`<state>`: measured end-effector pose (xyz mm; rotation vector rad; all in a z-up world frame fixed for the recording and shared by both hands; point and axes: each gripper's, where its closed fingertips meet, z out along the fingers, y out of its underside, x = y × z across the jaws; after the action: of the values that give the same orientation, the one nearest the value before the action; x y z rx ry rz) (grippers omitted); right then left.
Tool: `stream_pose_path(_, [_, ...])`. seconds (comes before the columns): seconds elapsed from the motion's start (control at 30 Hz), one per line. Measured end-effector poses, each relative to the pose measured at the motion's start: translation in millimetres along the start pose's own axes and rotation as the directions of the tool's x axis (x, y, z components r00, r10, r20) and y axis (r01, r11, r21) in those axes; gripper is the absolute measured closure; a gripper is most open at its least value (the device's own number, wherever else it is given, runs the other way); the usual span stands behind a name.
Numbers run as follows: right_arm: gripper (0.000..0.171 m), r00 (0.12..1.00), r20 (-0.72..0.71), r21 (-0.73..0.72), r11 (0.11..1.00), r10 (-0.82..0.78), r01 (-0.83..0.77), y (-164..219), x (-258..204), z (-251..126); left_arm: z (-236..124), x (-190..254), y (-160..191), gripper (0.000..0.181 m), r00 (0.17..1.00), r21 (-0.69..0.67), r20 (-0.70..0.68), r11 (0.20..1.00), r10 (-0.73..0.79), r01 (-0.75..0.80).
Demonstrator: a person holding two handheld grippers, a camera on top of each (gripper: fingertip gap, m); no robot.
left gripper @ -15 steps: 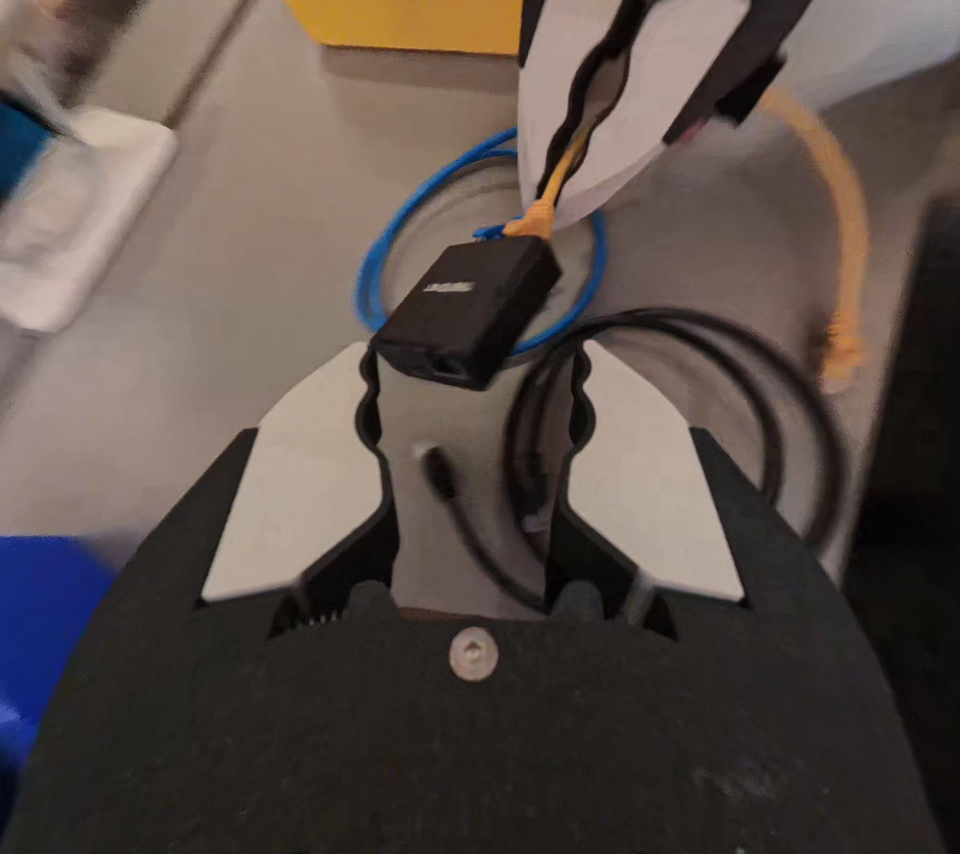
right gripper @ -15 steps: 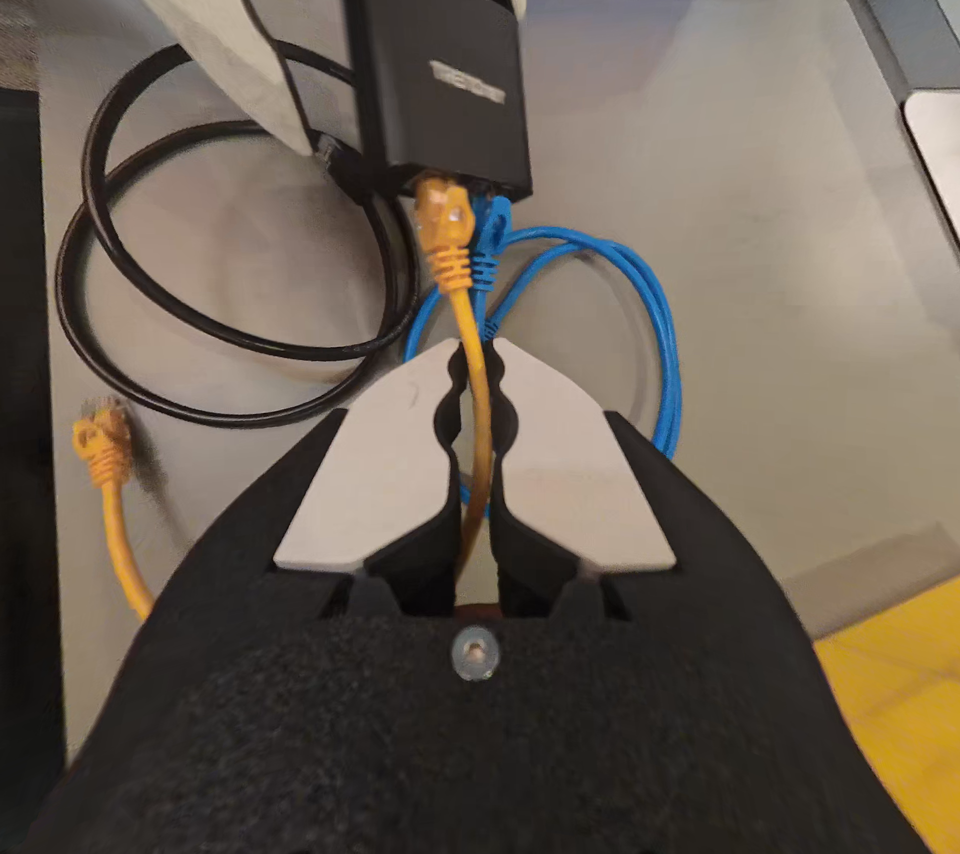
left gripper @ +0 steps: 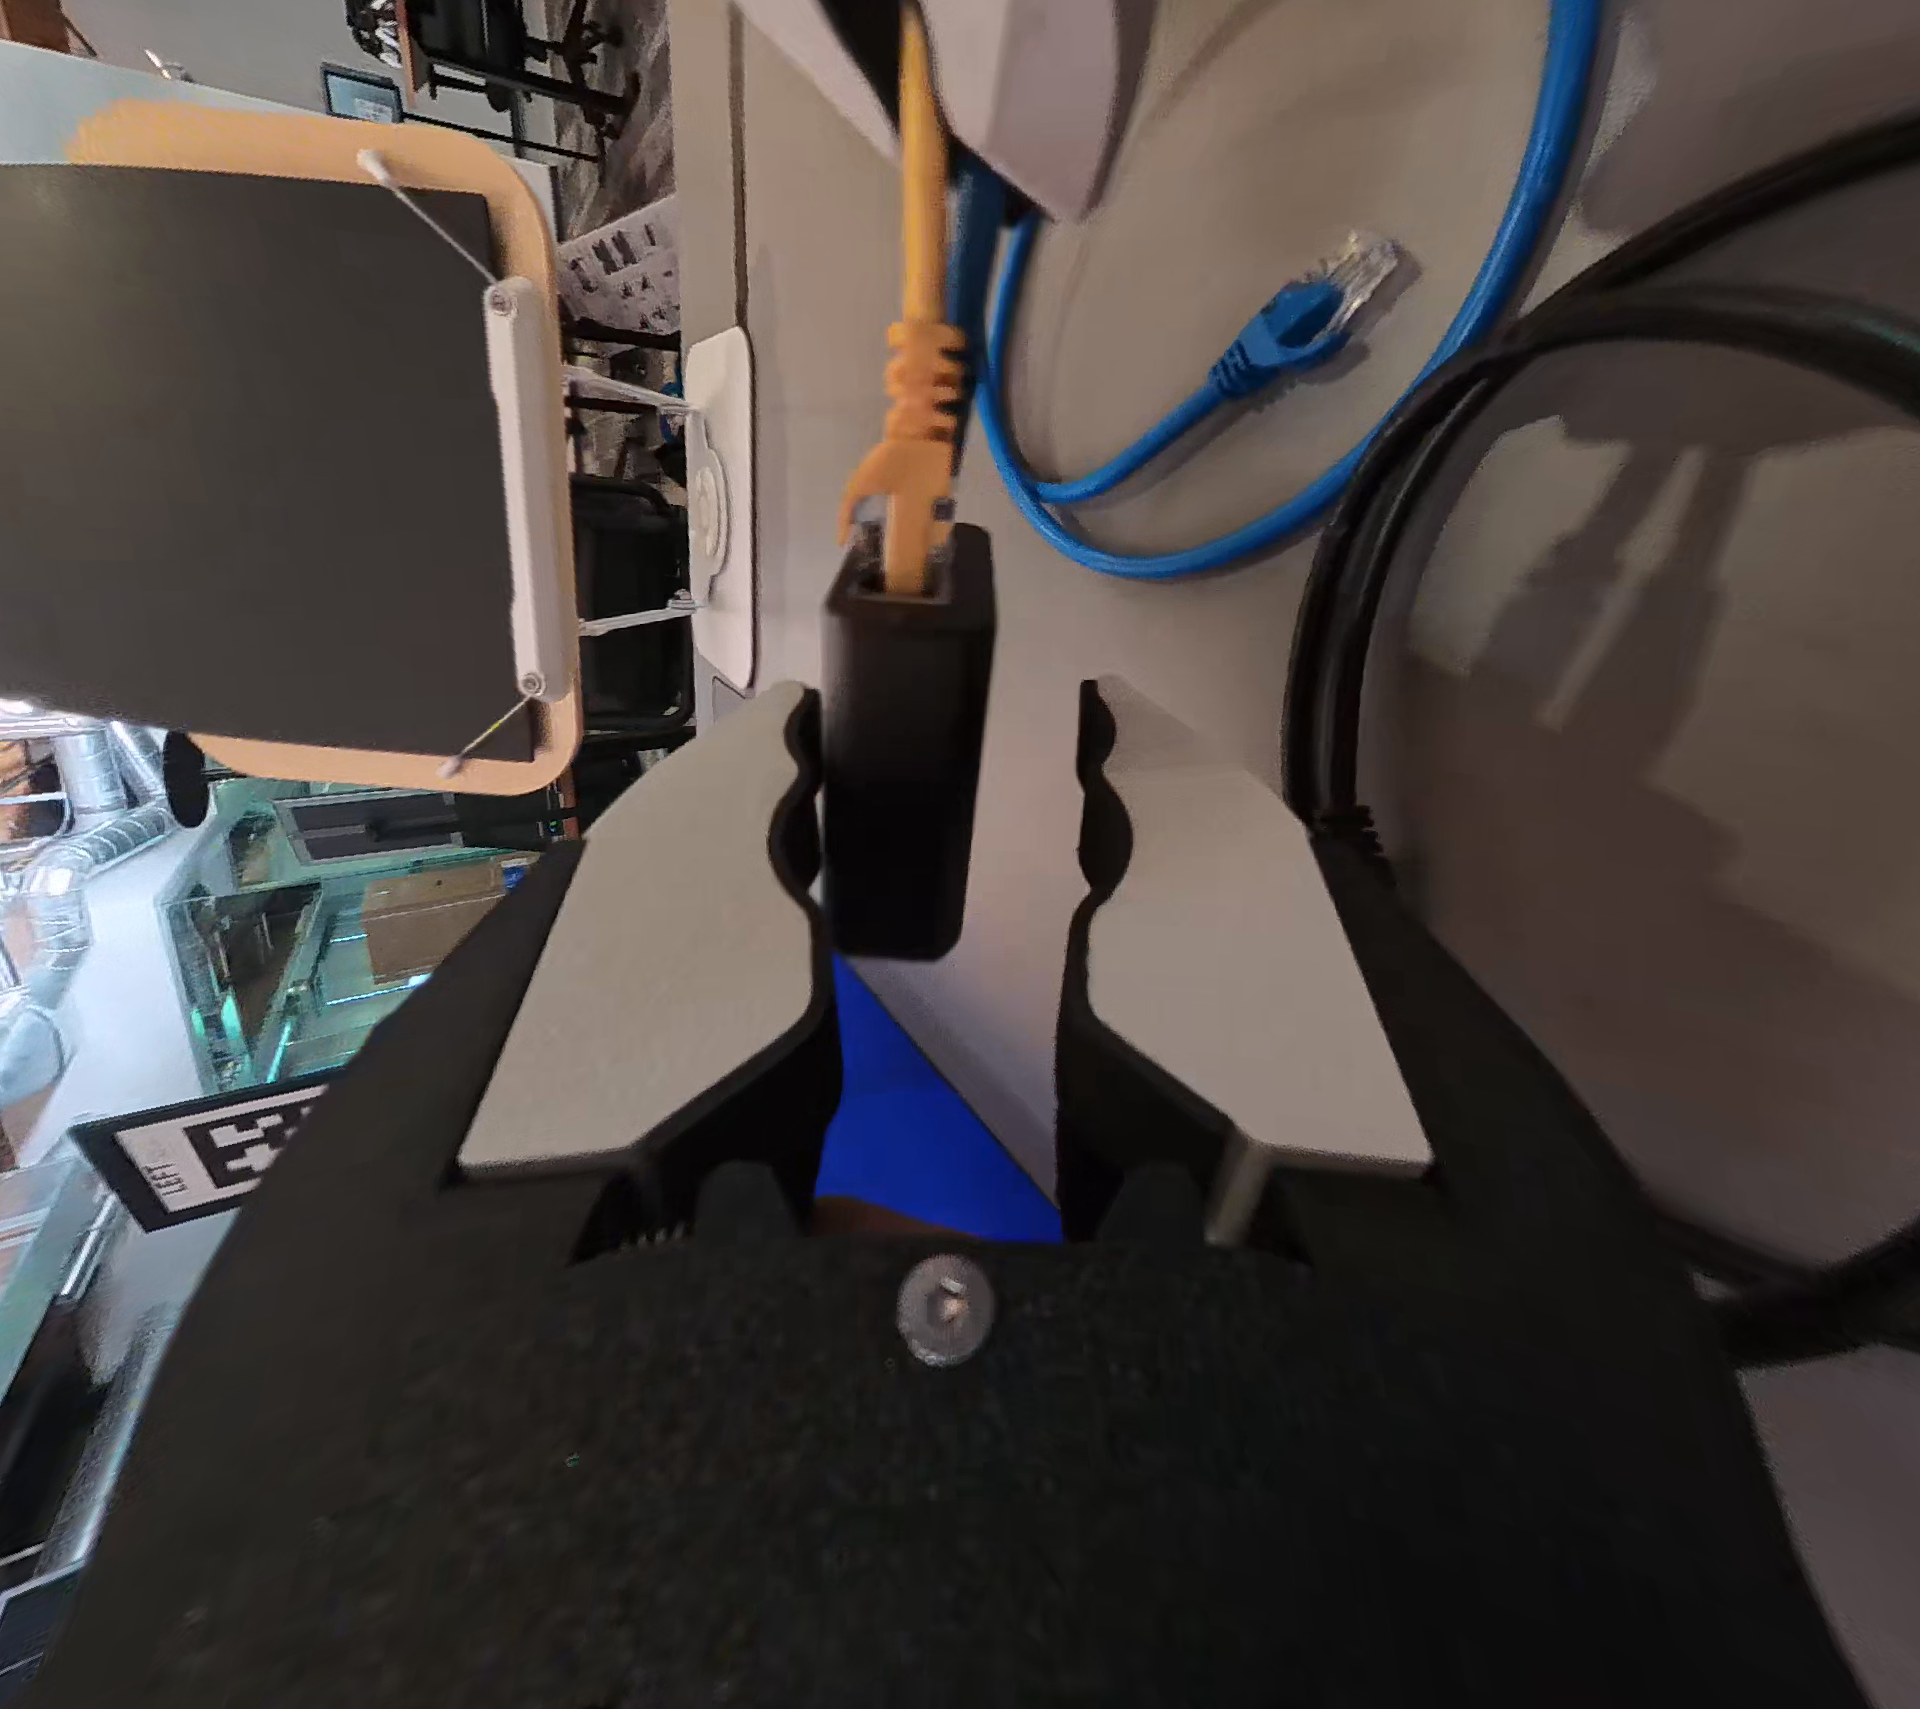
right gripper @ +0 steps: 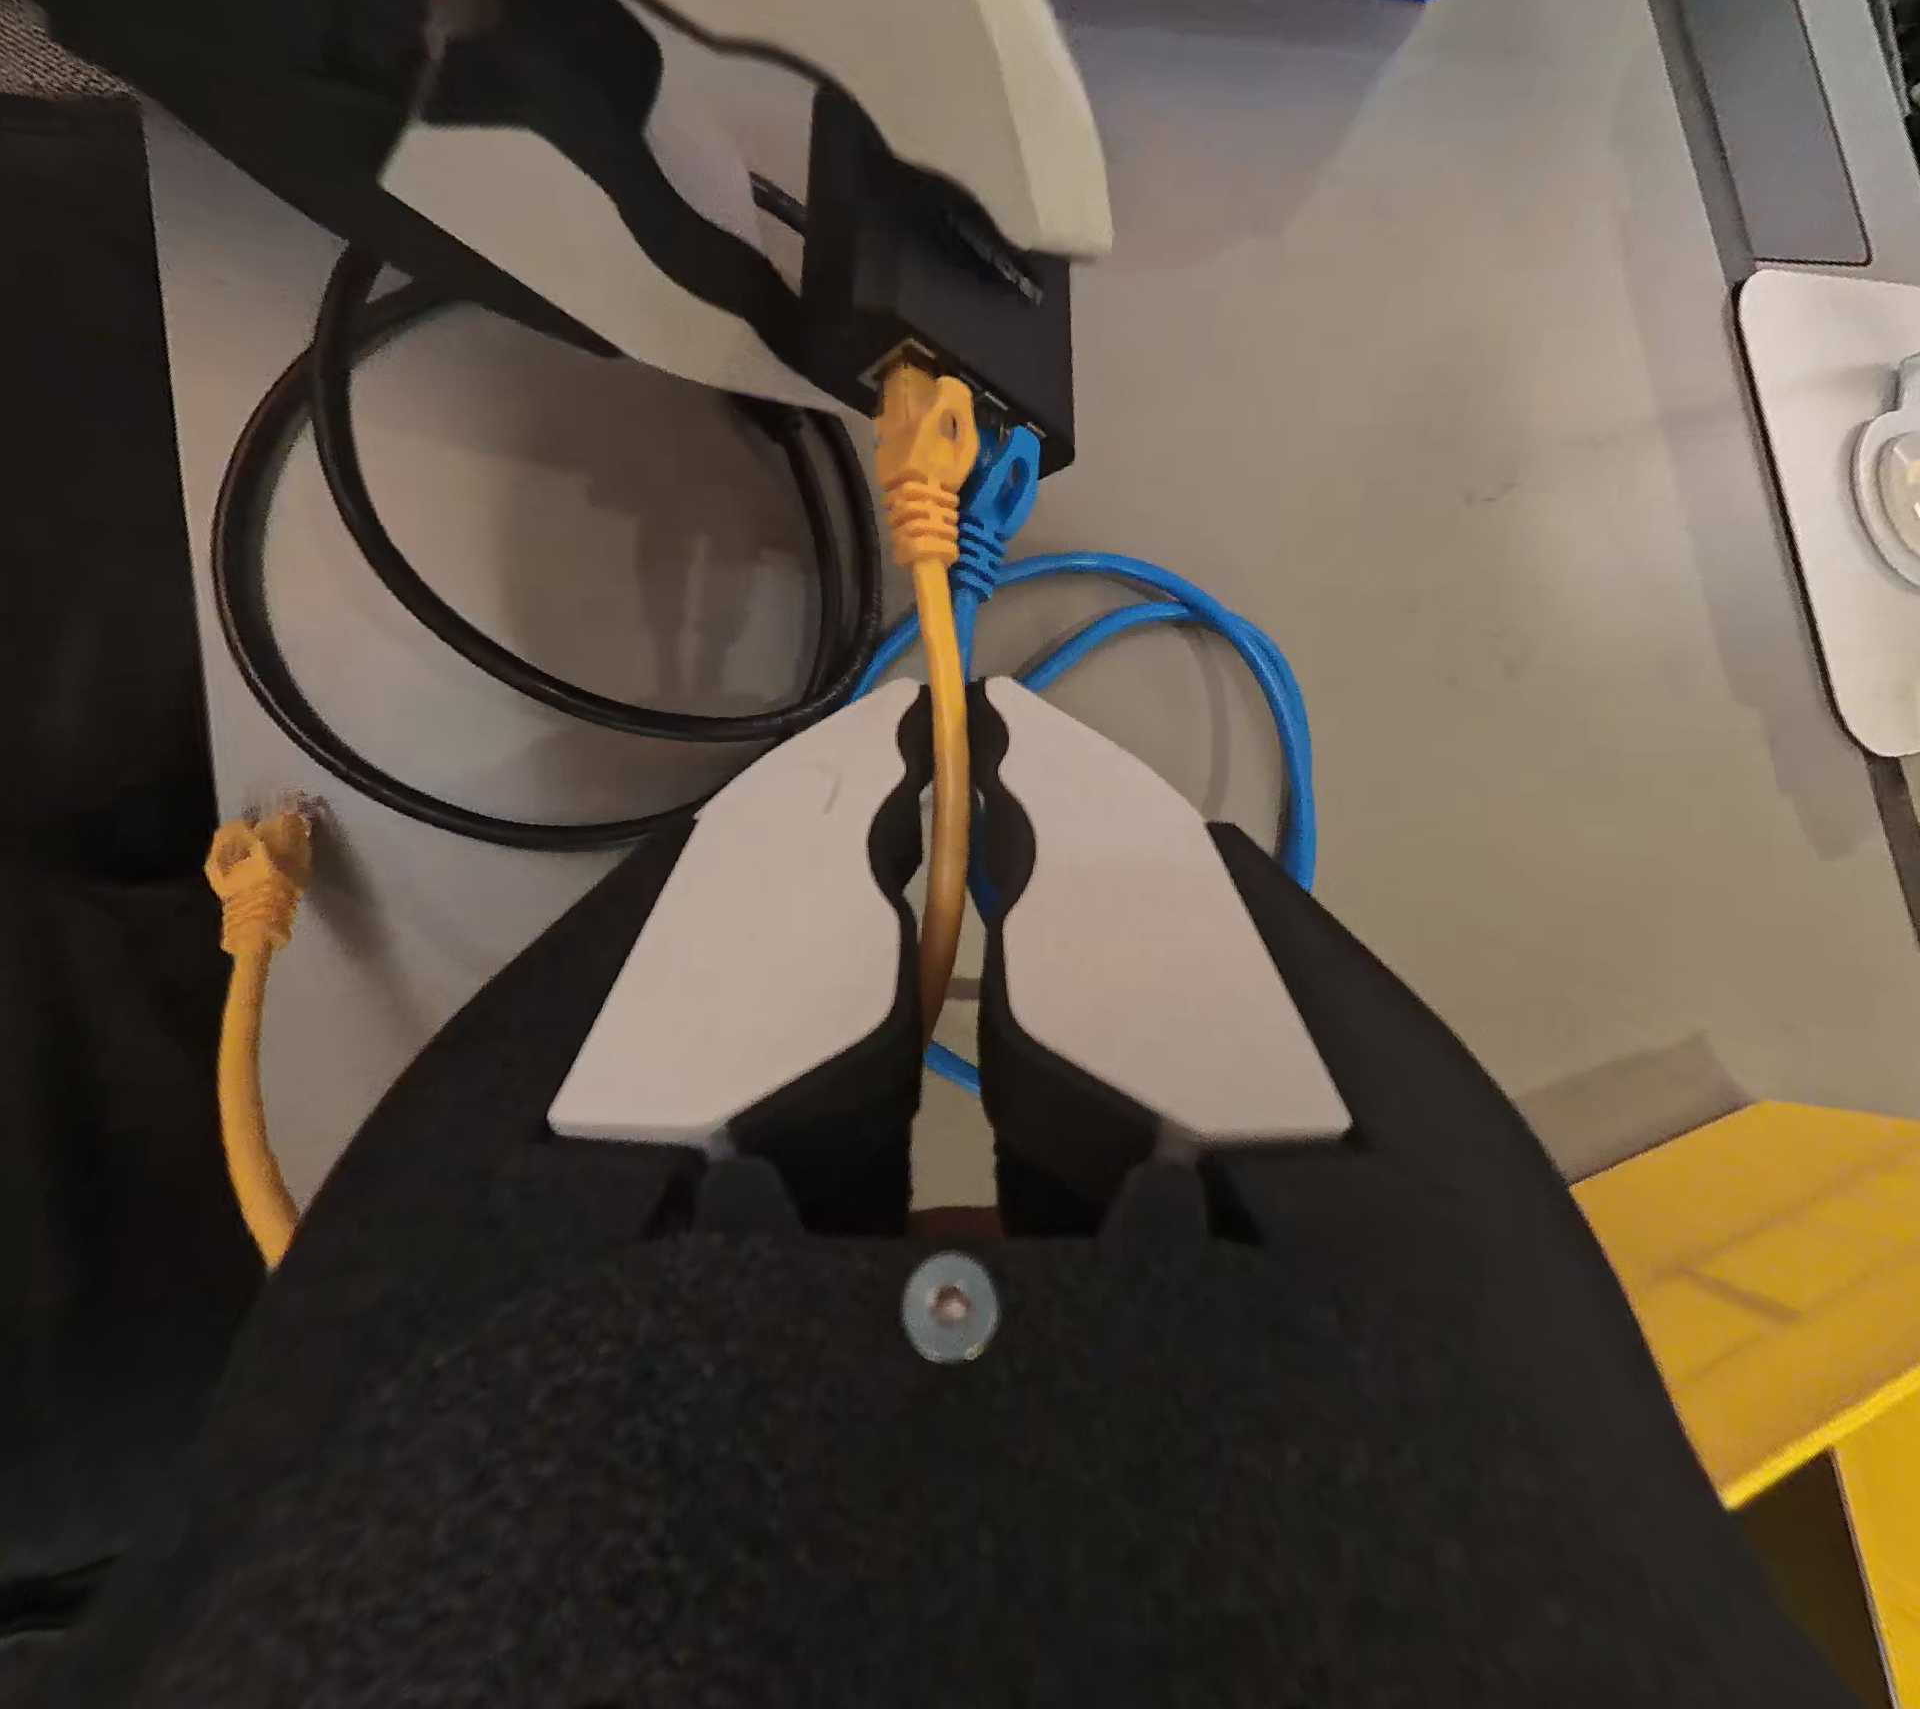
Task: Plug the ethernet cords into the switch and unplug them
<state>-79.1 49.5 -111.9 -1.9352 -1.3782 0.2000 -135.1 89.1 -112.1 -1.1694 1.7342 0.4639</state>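
Both cords sit in the switch (right gripper: 935, 288); my right gripper (right gripper: 951, 703) pinches the yellow cord (right gripper: 940, 620), left gripper (left gripper: 945, 714) spread around the switch, unplugging still ahead.

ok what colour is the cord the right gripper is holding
Yellow cord, clearest in the right wrist view, pinched in the right gripper.

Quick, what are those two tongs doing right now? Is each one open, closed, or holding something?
Left tongs: open around the black switch, not clamped on it.
Right tongs: closed on the yellow cord, which is plugged into the switch.
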Motion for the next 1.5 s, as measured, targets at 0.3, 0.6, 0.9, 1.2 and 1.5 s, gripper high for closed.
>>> stream_pose_path(0.3, [0.165, 0.999, -0.004, -0.015, 0.999, -0.033, 0.033, -6, -3, 0, 18, -9, -1, 0.156, 0.991, 0.019, 0.122, 0.998, 0.050, -0.053])
stream_pose_path(0.6, [0.146, 0.995, -0.088, 0.342, 0.939, 0.057, -0.024, -39, 31, -56, 62, -50, -10, 0.156, 0.954, 0.160, 0.295, 0.981, 0.060, -0.111])
stream_pose_path(0.9, [0.121, 0.918, -0.283, 0.016, 0.956, -0.277, 0.294, -29, 62, -18, 80, -50, -33, 0.156, 0.954, 0.264, 0.282, 0.948, 0.099, -0.177])
stream_pose_path(1.2, [0.150, 0.776, -0.341, -0.042, 0.833, -0.530, 0.551, -33, 46, 18, 71, -36, -17, 0.156, 0.988, 0.271, 0.148, 0.960, 0.030, -0.070])
stream_pose_path(1.5, [0.157, 0.793, -0.273, -0.073, 0.834, -0.545, 0.548, -29, 43, 21, 72, -32, -21, 0.156, 0.989, 0.277, 0.147, 0.959, 0.021, -0.061])
